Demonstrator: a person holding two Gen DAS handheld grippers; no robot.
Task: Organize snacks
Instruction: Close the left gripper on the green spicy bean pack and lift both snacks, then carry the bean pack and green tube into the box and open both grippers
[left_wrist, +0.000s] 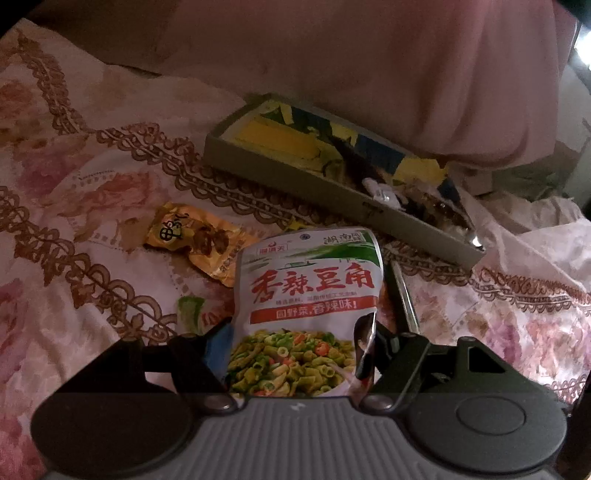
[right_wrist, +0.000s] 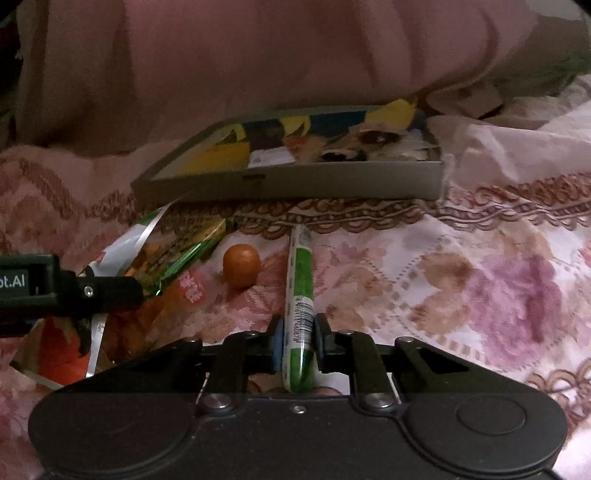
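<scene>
Flowery bed cover (right_wrist: 498, 280) lies under everything, with a pink blanket (left_wrist: 369, 74) bunched up behind. Part of the job looks done and part is left, I think.

Ahead and to the left of the left tongs (left_wrist: 299, 354) a small orange packet (left_wrist: 199, 243) is loose on the bed. The left tongs are clamped on a white bean snack bag (left_wrist: 306, 302), which stands up between the two fingers. Ahead and to the right of them sits the flat grey box (left_wrist: 332, 184), with yellow and dark packets already in it.

In the right view, a shiny green and orange bag (right_wrist: 173, 254) lies ahead and to the left of the right tongs (right_wrist: 298, 347), close to the other tool. A small round orange snack (right_wrist: 241, 266) lies just ahead, a bit left. The right tongs are squeezed shut on a long green stick snack (right_wrist: 301, 295), which points straight ahead at the box.

So two snacks are held but not in the box yet, and at least three more wait on the bed
</scene>
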